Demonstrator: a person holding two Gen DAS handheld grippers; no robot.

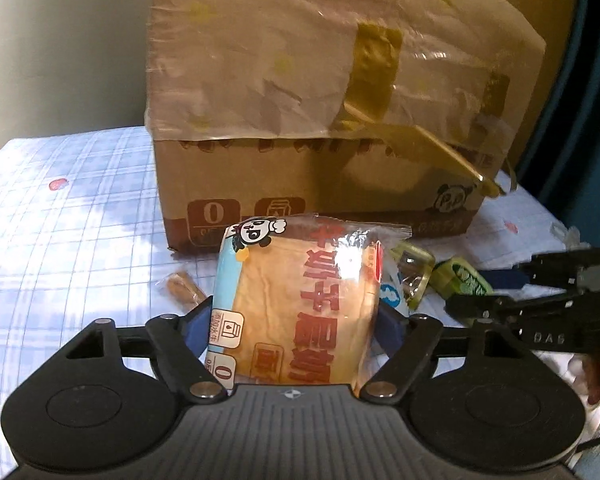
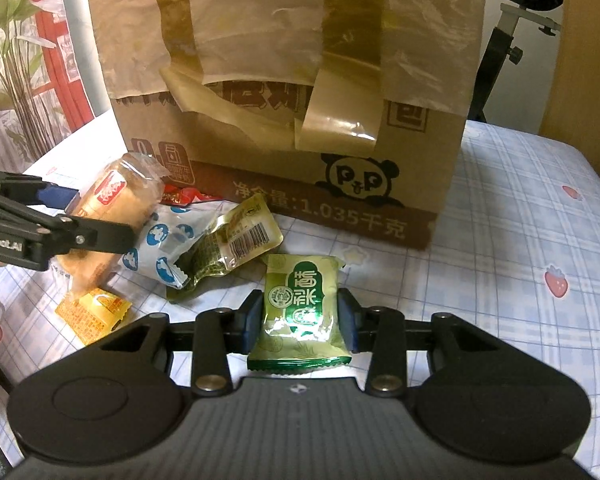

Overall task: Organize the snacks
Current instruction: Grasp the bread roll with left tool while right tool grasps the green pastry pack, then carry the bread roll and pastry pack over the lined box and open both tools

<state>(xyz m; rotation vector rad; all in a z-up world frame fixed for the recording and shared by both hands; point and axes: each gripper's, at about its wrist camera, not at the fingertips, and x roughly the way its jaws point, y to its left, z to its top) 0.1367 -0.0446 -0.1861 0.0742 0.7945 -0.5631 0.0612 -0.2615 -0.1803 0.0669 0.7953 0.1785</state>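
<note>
My left gripper (image 1: 294, 316) is shut on a packaged bread slice (image 1: 300, 304) with red lettering and a panda logo, held in front of the cardboard box (image 1: 320, 184). The bread also shows in the right wrist view (image 2: 112, 208), clamped by the left gripper (image 2: 104, 224). My right gripper (image 2: 300, 316) is shut on a green pastry packet (image 2: 302, 300) just above the tablecloth. That packet shows at the right of the left wrist view (image 1: 462, 280), beside the right gripper (image 1: 476, 292).
The taped panda box (image 2: 284, 120) stands on a checked tablecloth (image 2: 520, 220). Loose snacks lie before it: a blue-white packet (image 2: 160, 248), an olive foil packet (image 2: 232, 240), an orange packet (image 2: 94, 314), a red wrapper (image 2: 180, 196). A brown stick (image 1: 182, 284) lies left.
</note>
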